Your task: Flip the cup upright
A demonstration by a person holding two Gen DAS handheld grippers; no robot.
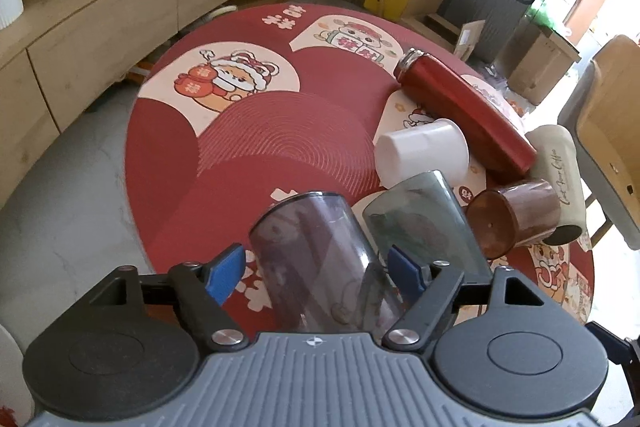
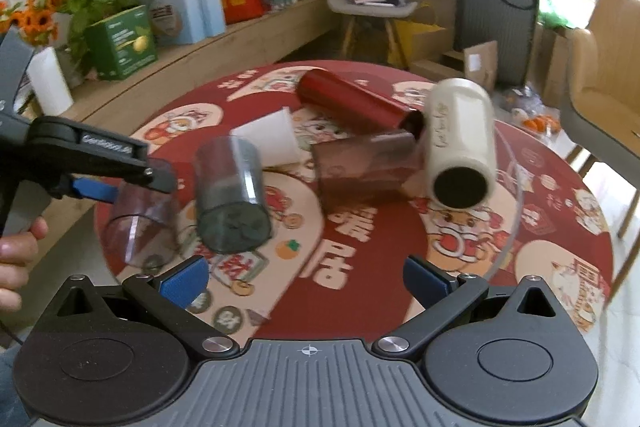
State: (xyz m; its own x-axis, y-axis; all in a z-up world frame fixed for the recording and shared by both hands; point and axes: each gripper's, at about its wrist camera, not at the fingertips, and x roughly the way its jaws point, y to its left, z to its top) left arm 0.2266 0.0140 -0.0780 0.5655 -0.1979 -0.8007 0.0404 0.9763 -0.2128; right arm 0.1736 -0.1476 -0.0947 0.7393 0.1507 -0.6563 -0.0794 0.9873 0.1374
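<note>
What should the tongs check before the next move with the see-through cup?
1. Clear cup between left tongs: ok.
2. Firm grip: cannot tell; the blue pads look slightly apart from the cup.
3. Cup upright: not ok, tilted.
4. Free landing spot on the mat: ok.
5. Right tongs free: ok, open and holding nothing.
6. Neighbours clear: not ok, green cup is close.

The right wrist view is motion-blurred. Behind the cream tumbler point(image 2: 460, 143), the red flask's point(image 2: 360, 103) end is hidden. The clear cup's point(image 1: 320, 263) lower part disappears behind the left tool's point(image 1: 316, 267) body.
</note>
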